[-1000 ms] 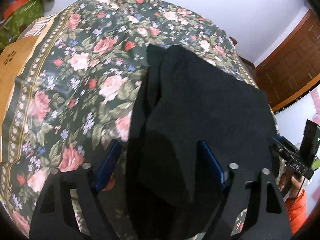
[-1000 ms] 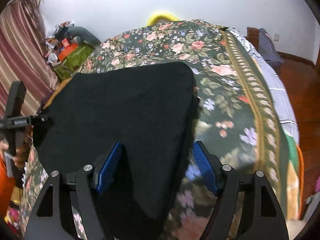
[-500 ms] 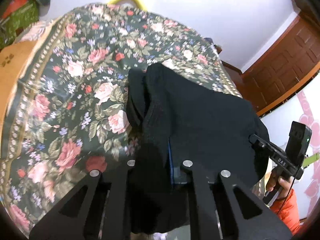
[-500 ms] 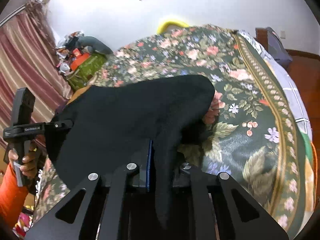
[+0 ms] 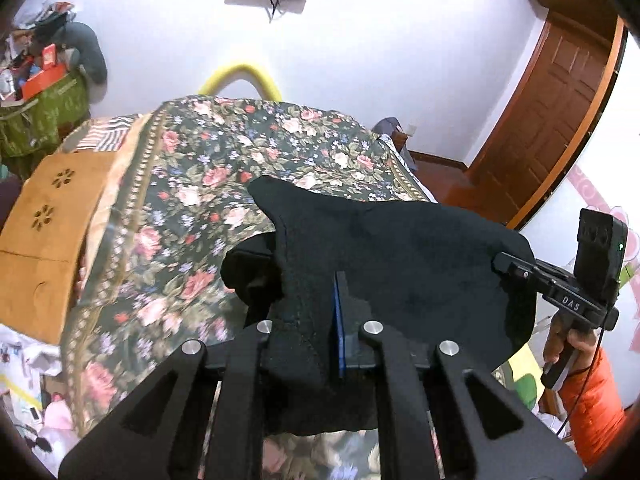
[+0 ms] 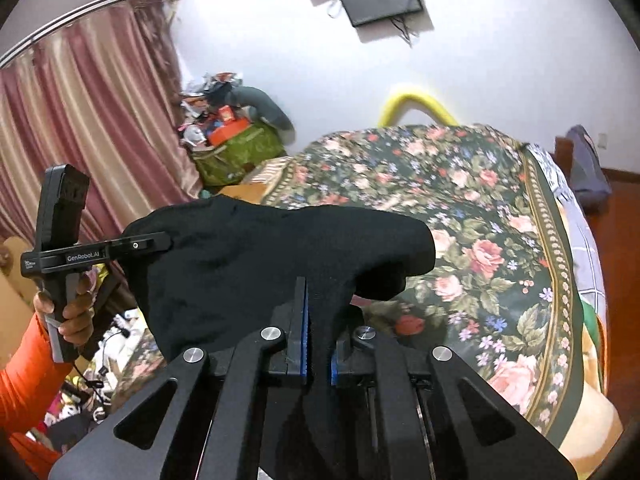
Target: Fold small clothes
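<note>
A black garment (image 5: pixel 400 256) hangs stretched in the air between my two grippers, above the floral bedspread (image 5: pixel 192 184). My left gripper (image 5: pixel 320 292) is shut on one edge of it, with cloth bunched over its fingers. In the right wrist view the same garment (image 6: pixel 240 248) spreads to the left, and my right gripper (image 6: pixel 316 292) has its jaws closing the last bit on cloth pinched between its blue pads. Each view shows the other gripper clamping the far corner: the right gripper (image 5: pixel 516 270) and the left gripper (image 6: pixel 156 245), each held by a hand in an orange sleeve.
The bed (image 6: pixel 480 208) fills the space ahead. A brown wooden piece (image 5: pixel 44 232) lies along its left side. A cluttered pile (image 6: pixel 228 136) and a pink curtain (image 6: pixel 80 120) stand at the far left, and a wooden door (image 5: pixel 552 120) at the right.
Both grippers closed on the garment's near edge and lifted it off the bed. The cloth now hangs stretched between them, and both views tilt up toward the wall.
</note>
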A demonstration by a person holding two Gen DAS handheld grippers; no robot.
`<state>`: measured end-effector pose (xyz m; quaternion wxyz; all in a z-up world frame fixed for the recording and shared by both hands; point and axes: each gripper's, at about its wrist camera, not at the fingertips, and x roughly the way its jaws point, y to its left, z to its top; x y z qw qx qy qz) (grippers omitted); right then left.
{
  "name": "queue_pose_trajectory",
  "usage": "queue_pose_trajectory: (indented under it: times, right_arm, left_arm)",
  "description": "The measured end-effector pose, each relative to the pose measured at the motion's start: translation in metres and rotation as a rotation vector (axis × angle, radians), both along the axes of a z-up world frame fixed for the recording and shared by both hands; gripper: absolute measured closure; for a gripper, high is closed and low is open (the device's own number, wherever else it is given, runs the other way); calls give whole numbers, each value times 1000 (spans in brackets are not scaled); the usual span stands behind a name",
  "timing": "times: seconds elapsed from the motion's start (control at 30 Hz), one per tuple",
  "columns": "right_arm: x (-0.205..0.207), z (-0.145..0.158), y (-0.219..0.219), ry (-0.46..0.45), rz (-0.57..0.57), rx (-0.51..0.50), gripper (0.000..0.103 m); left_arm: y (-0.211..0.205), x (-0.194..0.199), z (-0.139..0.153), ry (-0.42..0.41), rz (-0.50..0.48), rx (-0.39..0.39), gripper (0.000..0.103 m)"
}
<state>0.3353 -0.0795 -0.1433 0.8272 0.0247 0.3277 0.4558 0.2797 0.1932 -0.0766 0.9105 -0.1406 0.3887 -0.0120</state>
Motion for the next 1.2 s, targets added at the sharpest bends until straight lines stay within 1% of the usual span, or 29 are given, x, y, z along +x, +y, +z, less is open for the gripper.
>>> queue_pose_trajectory:
  times: [0.13, 0.27, 0.4, 0.5, 0.53, 0.57, 0.6, 0.67, 0.73, 0.8, 0.87, 0.9, 0.93, 0.97, 1.0, 1.07, 1.17, 1.2]
  right_arm:
    - [-17, -12, 8, 36, 20, -16, 97]
    - [-27, -43, 19, 94, 41, -64, 97]
    - [-26, -79, 21, 158, 24, -132, 96]
    - [-20, -97, 11, 217, -4, -145, 94]
    - [-21, -101, 8, 218, -17, -164, 91]
    - [-22, -102, 5, 209, -29, -182, 91]
    - [-22, -104, 1, 202, -41, -198, 91]
    - [-22, -103, -4, 198, -63, -221, 91]
    - [-25, -96, -10, 169, -84, -238, 91]
    - [-30, -86, -12, 119, -90, -246, 91]
    - [-35, -71, -8, 59, -76, -245, 88]
    - [-37, -67, -5, 39, -68, -238, 82]
    - [-40, -60, -1, 16, -59, -227, 74]
    - [-41, -53, 4, -10, -48, -215, 71]
    - [-42, -51, 8, -25, -40, -208, 67]
    - [-43, -46, 23, -50, -5, -203, 67]
    - [-41, -47, 48, -60, 44, -205, 65]
    - [-39, -50, 59, -57, 58, -206, 60]
  left_arm:
    - [11, -25, -17, 42, 21, -25, 92]
    - [21, -40, -52, 108, 32, -45, 92]
    - [26, -53, -91, 167, 41, -4, 91]
    - [35, -62, -109, 189, 53, -37, 87]
    - [39, -65, -113, 193, 67, -35, 84]
    - [40, -67, -116, 200, 83, -16, 80]
    - [42, -68, -119, 207, 95, 5, 79]
    - [43, -72, -121, 222, 131, 67, 79]
    - [44, -76, -121, 234, 149, 135, 79]
    - [45, -77, -116, 232, 144, 159, 78]
    - [41, -78, -104, 209, 136, 193, 78]
    - [39, -76, -99, 197, 131, 207, 75]
    - [36, -74, -92, 178, 121, 221, 70]
    - [32, -71, -87, 163, 113, 226, 63]
    - [28, -68, -80, 142, 101, 224, 60]
    - [20, -59, -70, 120, 66, 203, 50]
    - [5, -40, -62, 91, 17, 171, 44]
    - [2, -36, -62, 87, 5, 169, 42]
